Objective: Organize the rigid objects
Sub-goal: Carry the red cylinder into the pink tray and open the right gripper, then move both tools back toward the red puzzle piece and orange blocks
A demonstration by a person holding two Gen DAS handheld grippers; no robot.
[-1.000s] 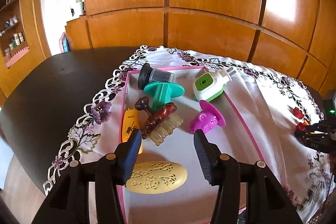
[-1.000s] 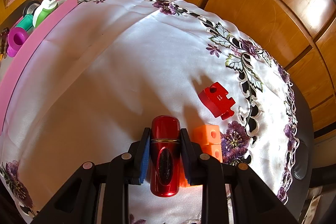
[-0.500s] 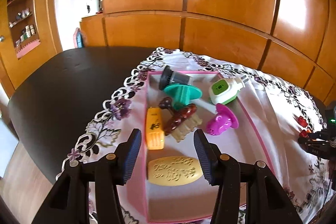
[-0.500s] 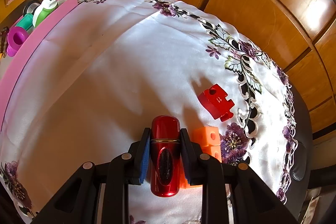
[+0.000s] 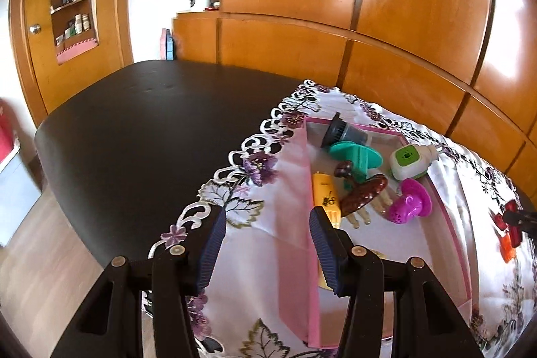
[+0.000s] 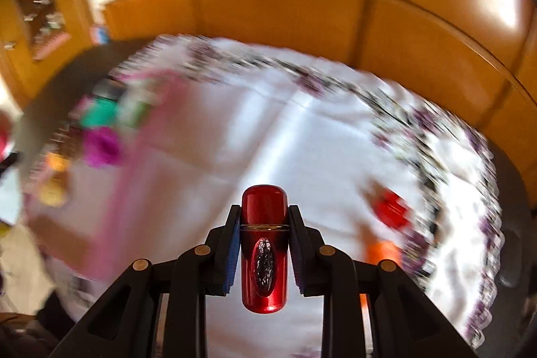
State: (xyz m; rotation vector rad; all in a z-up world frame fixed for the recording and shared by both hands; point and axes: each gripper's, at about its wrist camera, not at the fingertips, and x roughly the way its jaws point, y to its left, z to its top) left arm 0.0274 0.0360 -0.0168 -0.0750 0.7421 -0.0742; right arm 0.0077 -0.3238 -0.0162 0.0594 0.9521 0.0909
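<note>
My right gripper [image 6: 264, 217] is shut on a glossy red capsule-shaped case [image 6: 264, 247] and holds it above the white cloth; that view is motion-blurred. My left gripper [image 5: 265, 223] is open and empty, over the left rim of the pink tray [image 5: 310, 250]. In the tray lie a yellow tube [image 5: 324, 190], a brown hair claw [image 5: 364, 193], a magenta piece [image 5: 407, 202], a teal piece [image 5: 355, 155], a green-and-white plug-in [image 5: 407, 158] and a dark cap [image 5: 342, 133]. A red block [image 6: 391, 208] and an orange block [image 6: 382, 252] lie on the cloth to the right.
The embroidered white cloth [image 5: 255, 244] covers the right part of a dark table [image 5: 141, 130]. Wooden cabinets [image 5: 369, 22] stand behind. A shelf niche [image 5: 72, 12] is at the far left. The floor [image 5: 43, 267] shows below the table edge.
The left gripper has swung left and back, from over the tray to its left rim. The right gripper has lifted the red case off the cloth and turned toward the tray.
</note>
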